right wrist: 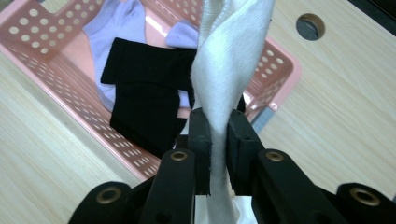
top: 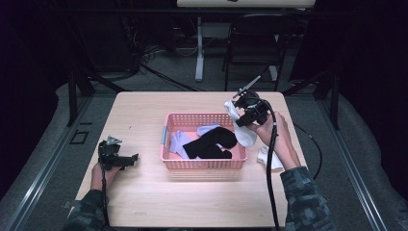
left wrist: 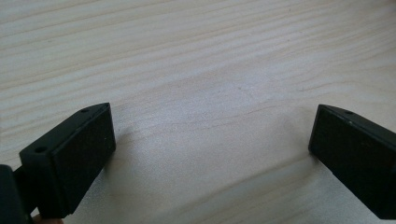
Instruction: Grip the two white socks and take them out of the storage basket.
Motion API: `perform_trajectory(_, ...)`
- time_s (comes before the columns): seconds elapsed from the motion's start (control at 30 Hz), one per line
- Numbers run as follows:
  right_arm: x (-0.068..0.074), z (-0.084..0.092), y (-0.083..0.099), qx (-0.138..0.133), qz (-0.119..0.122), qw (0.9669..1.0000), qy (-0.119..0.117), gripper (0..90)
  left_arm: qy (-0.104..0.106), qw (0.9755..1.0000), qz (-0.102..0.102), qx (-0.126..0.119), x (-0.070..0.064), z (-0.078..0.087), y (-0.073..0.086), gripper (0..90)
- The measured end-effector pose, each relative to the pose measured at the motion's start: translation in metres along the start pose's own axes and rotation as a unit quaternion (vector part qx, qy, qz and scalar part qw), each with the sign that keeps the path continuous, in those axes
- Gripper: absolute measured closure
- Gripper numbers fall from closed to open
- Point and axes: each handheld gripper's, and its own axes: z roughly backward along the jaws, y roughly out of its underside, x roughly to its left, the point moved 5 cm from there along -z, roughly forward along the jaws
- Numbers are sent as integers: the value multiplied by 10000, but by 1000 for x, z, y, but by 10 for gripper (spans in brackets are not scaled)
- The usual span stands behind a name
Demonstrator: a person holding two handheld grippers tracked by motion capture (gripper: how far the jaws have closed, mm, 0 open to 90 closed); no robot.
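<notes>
My right gripper [top: 242, 121] is shut on a white sock [top: 241, 126], which hangs over the right end of a pink basket [top: 169, 121]. In the right gripper view the white sock [right wrist: 229, 60] is pinched between the black jaws of the right gripper [right wrist: 218, 140] and drapes out over the pink basket [right wrist: 280, 60]. Black socks [top: 209, 143] and lavender socks [top: 179, 142] lie inside the basket. A second white sock [top: 266, 157] rests on the table under the right hand. My left gripper [top: 131, 160] rests low over the table at the left, its jaws wide apart over bare wood [left wrist: 210, 107].
The wooden table [top: 144, 202] has a round cable hole [right wrist: 310, 26] beyond the basket. A chair [top: 255, 43] and a desk leg [top: 199, 48] stand behind the table. Cables trail from both grippers toward the person.
</notes>
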Motion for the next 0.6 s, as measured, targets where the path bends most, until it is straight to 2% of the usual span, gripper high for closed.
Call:
perform_trajectory(0.3,-23,10,20,-54,-303,9994,129,816,1,10000,-1,0,0,0,0,3)
perform_trajectory(0.6,-45,10,41,-94,-632,9979,140,816,-1,10000,0,-1,0,0,0,3)
